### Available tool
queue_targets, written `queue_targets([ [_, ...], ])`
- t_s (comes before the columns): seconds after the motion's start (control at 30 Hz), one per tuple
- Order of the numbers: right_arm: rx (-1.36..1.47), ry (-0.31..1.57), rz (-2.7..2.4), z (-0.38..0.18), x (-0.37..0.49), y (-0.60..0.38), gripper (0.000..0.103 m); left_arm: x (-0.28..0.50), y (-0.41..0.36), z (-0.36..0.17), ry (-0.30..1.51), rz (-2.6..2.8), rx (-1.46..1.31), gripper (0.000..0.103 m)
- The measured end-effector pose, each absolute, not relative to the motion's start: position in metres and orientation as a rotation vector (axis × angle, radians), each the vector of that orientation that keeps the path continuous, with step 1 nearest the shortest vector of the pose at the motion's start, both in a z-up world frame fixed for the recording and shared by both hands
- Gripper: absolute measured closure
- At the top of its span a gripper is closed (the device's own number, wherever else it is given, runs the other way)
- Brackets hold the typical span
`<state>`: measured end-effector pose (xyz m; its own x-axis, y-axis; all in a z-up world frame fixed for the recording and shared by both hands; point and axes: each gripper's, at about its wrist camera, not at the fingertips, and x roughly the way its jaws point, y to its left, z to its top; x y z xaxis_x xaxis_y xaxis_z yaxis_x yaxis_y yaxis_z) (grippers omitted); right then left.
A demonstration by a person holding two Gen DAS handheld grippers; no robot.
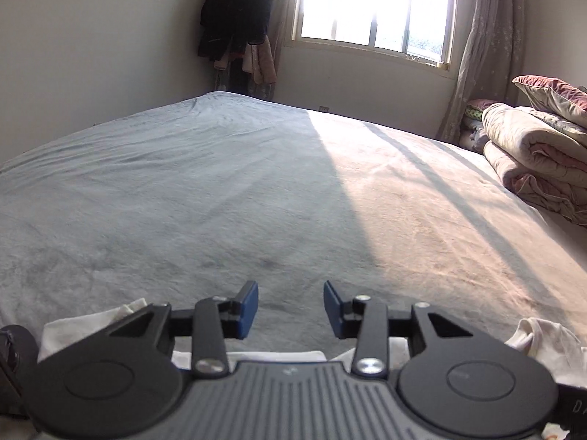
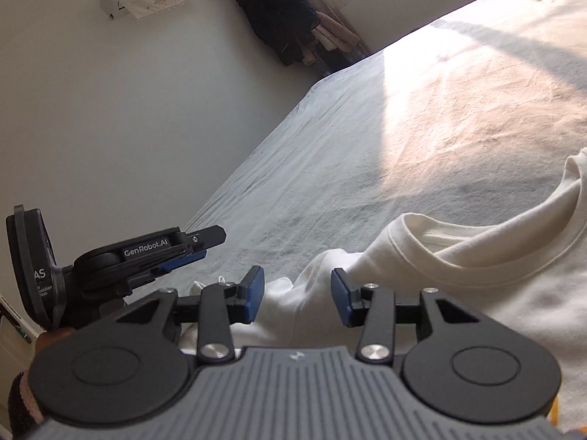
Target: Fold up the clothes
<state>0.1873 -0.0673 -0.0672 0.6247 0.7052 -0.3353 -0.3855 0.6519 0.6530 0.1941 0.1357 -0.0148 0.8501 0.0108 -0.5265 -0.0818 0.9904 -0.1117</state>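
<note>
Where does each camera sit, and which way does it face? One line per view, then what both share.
Left wrist view: sits on the left claw, facing across the grey bed toward the window; its open blue pads show.
Right wrist view: sits on the right claw, over the white T-shirt, facing the bed's far-left corner; the left claw appears beside it.
Shared: bed, T-shirt, dark hanging clothes, window.
</note>
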Motion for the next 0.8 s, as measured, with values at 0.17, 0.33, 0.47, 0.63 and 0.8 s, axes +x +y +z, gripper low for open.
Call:
queue_targets([
  [0.17, 0.502, 0.575, 0.538, -0.070, 0.191, -0.069, 0.055, 0.196, 0.137, -0.049, 0.614, -0.112, -0.181, 0.077],
  [0.33, 0.415, 0.539, 0.420, -0.067, 0.187, -0.068, 0.054, 0.189, 0.165, -0.067, 0.642, -0.225, -0.303, 0.081],
  [0.47, 0.333, 0.518, 0.358, -0.053, 0.190, -0.066, 0.051, 0.186, 0.179, -0.070, 0.651, -0.269, -0.303, 0.081],
  [0.63, 0.167, 0.621, 0.444, -0.042, 0.234, -0.055, 0.051, 0.187, 0.189, -0.070, 0.666, -0.353, -0.334, 0.081],
  [0.8, 0.052, 0.732, 0.547, -0.047, 0.267, -0.051, 0.051, 0.188, 0.188, -0.071, 0.673, -0.379, -0.332, 0.081],
])
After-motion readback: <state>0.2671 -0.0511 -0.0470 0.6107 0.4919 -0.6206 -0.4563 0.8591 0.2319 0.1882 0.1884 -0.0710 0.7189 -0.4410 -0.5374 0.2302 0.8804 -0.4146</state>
